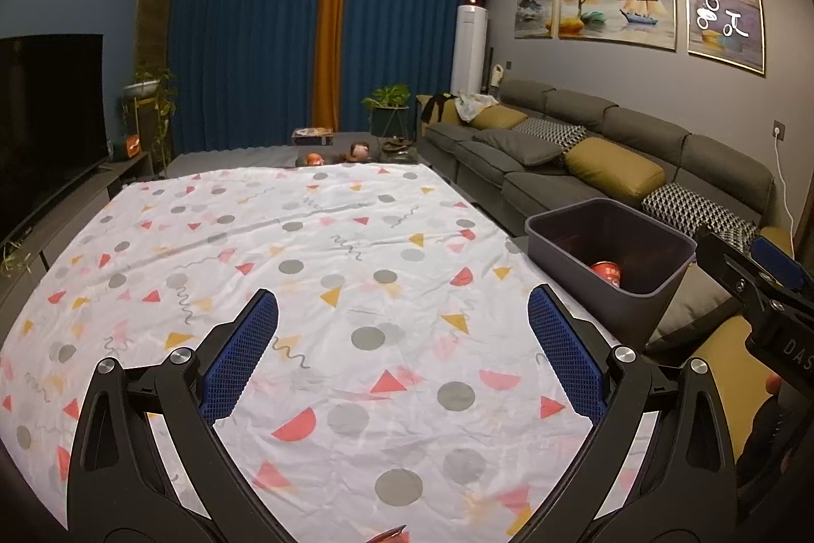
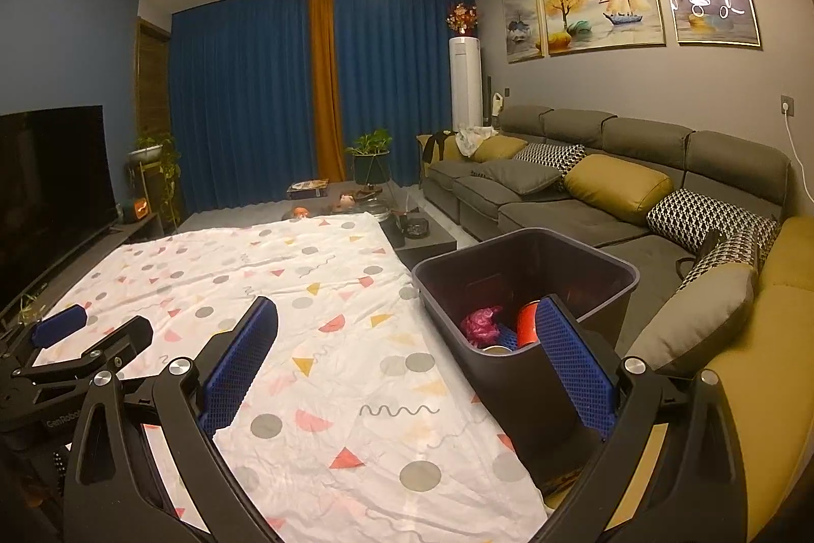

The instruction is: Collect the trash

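Note:
A dark grey bin [image 2: 529, 253] stands at the right edge of the table, beside the sofa; it also shows in the left wrist view [image 1: 605, 232]. Inside lie a red can [image 2: 528, 323], a pink crumpled wrapper [image 2: 481, 323] and a blue item [image 2: 506, 334]. The red can shows in the left wrist view too [image 1: 608, 273]. My right gripper [image 2: 407, 354] is open and empty, its right finger over the bin's near rim. My left gripper [image 1: 402, 349] is open and empty above the patterned cloth [image 1: 305, 288]. A red scrap [image 1: 389, 535] peeks in at the bottom edge.
A grey sofa [image 2: 585, 197] with yellow and patterned cushions runs along the right. A TV [image 1: 46, 120] stands at the left. A low table with small items [image 1: 336, 151] lies beyond the cloth. Blue curtains [image 1: 254, 44] close the far wall.

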